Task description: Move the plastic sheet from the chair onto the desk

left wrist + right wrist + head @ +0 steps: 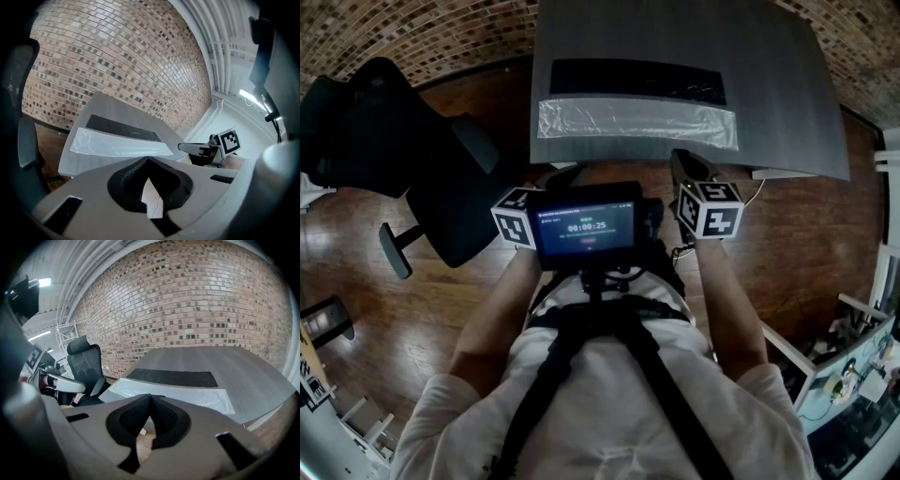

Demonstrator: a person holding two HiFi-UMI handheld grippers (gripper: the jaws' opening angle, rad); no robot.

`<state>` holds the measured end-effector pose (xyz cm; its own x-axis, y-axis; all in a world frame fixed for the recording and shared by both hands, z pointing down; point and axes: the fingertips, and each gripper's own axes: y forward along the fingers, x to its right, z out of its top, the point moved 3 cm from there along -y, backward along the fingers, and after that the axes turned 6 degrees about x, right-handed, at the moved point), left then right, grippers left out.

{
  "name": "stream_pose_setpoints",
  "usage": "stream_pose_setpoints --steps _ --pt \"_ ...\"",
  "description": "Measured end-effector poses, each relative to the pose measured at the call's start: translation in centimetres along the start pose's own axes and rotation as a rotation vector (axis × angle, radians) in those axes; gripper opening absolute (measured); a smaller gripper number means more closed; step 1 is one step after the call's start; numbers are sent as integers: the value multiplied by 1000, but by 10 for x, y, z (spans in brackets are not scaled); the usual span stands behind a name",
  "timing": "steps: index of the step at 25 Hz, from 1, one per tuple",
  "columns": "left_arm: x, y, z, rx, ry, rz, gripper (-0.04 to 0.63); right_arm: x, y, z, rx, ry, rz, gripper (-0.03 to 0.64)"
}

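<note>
A clear plastic sheet point(637, 122) lies flat along the near part of the grey desk point(675, 37), just in front of a black strip point(637, 82). The sheet point(117, 145) shows ahead in the left gripper view, and the sheet point(187, 394) in the right gripper view too. Both grippers hang short of the desk's near edge, close to the person's chest. My left gripper point(147, 161) is shut with nothing in it. My right gripper point(150, 397) is shut and empty as well, its jaws point(686, 167) pointing at the desk edge. Neither touches the sheet.
A black office chair point(384, 131) stands left of the desk on the wooden floor, its seat bare. A chest-mounted screen point(586, 225) sits between the two grippers. White shelving point(853, 375) stands at the right. A brick wall runs behind the desk.
</note>
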<state>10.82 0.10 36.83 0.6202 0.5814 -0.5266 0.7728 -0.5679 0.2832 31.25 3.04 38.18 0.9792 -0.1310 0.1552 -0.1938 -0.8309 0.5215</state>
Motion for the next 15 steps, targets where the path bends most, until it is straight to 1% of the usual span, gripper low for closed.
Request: stream_pose_setpoints --steps 3,15 --pt "0 0 -1 0 -7 -3 0 2 -2 0 4 11 -9 0" --pt "0 4 -4 -9 -21 -13 0 -1 -4 -9 -46 -41 -2 0"
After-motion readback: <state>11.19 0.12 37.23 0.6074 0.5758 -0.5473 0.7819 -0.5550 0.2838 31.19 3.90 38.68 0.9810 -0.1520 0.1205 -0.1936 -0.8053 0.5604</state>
